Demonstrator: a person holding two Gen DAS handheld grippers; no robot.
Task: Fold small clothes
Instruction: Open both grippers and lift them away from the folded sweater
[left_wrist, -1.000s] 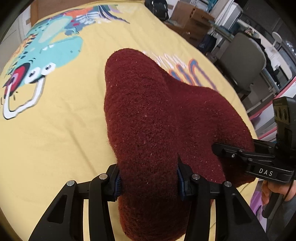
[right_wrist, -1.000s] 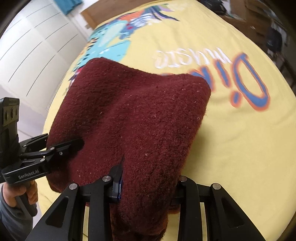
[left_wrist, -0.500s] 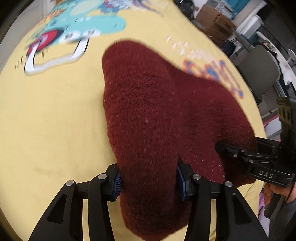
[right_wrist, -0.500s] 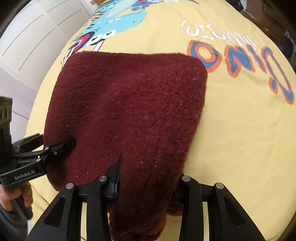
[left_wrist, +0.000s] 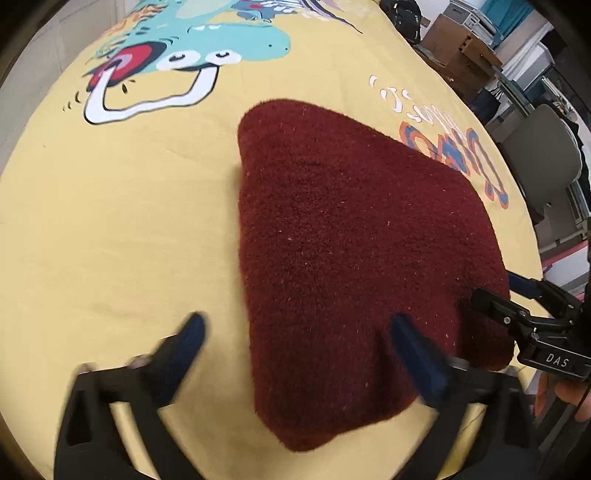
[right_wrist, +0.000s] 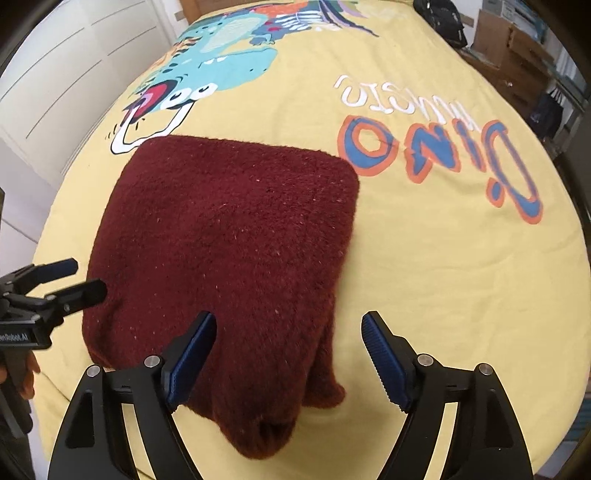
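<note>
A dark red fuzzy garment lies folded flat on the yellow bed sheet; it also shows in the right wrist view. My left gripper is open, its jaws standing wide over the garment's near left corner, holding nothing. My right gripper is open over the garment's near right corner, holding nothing. The right gripper also shows at the right edge of the left wrist view. The left gripper shows at the left edge of the right wrist view.
The sheet carries a teal dinosaur print and orange-blue lettering. Beyond the bed's right edge stand a grey chair and cardboard boxes. White cupboard doors are on the left.
Both grippers have opened and let go of the garment. It has dropped flat onto the sheet, and both grippers have drawn back slightly.
</note>
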